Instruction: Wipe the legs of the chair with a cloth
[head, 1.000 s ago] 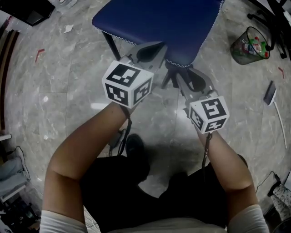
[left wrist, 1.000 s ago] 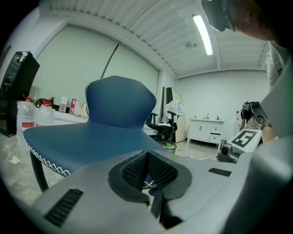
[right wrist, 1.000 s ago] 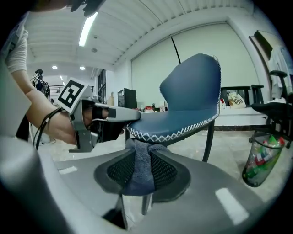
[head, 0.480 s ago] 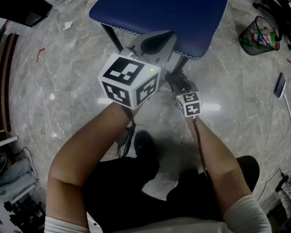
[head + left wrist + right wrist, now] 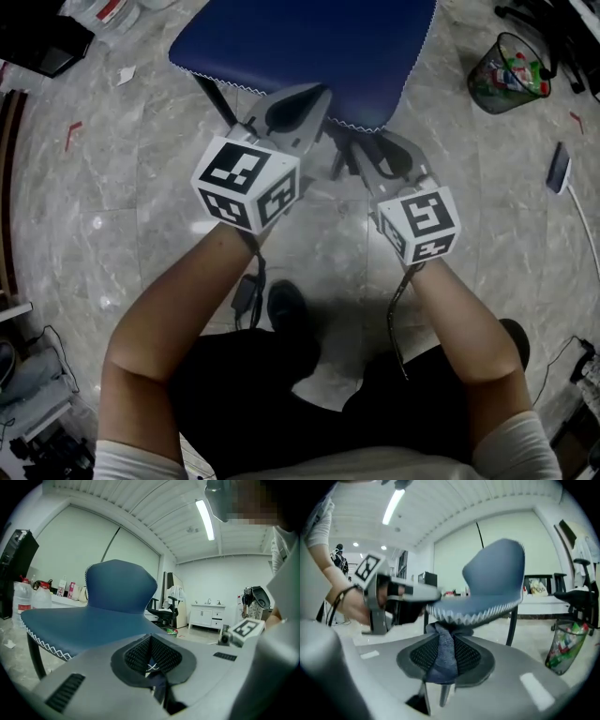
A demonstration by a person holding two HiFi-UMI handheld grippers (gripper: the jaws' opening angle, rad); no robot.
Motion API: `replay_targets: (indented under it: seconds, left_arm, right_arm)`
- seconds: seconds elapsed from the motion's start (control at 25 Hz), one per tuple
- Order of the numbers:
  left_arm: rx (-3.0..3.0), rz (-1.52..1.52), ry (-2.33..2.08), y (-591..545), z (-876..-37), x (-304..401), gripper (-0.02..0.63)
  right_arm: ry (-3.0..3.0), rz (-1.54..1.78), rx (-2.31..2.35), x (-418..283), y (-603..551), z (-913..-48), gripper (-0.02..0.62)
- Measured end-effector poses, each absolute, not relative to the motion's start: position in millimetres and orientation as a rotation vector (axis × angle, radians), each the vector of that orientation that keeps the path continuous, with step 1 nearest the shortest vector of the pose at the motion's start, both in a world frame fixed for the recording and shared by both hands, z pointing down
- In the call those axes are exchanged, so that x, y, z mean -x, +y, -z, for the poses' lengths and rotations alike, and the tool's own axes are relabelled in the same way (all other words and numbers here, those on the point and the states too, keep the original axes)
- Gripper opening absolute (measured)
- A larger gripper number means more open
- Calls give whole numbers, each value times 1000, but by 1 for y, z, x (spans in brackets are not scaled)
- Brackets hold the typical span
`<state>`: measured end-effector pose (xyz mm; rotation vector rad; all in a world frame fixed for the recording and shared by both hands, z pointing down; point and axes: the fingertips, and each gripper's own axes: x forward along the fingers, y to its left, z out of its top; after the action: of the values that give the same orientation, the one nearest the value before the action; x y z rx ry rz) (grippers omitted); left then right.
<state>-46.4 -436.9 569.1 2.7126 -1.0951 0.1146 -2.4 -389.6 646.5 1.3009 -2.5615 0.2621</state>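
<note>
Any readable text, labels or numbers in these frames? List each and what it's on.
No text can be read in any view.
Left marker cube and right marker cube: black-and-white square patterns, no words.
Bottles and boxes on the counter: labels too blurred to read.
Packaging in the waste bin: too small to read.

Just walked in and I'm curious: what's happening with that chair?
A person works at a blue chair with a gripper in each hand. The left gripper seems to pinch the chair's front edge. The right gripper is shut on a grey-blue cloth, held just under that edge. The cloth isn't visibly on a leg at this moment.
</note>
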Motion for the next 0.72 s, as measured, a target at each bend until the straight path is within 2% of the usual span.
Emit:
replay_targets:
  seconds: [0.08, 0.16, 0.52, 0.72]
  left_arm:
    - [-2706, -111, -1104, -439, -568, 46, 5]
    - [-2697, -115, -1108, -438, -569, 45, 5]
    - [-2699, -130, -1088, -437, -572, 40, 5]
    - [-2701, -136, -1076, -439, -572, 46, 5]
  right_arm:
    - [-2592, -258, -1330, 0, -394, -627, 94]
    - [-2589, -278, -1335, 0, -391, -645, 89]
    - [-2352, -500, -1216, 5, -377, -830, 86]
    - [-2194, -560, -1119, 16, -365, -905, 83]
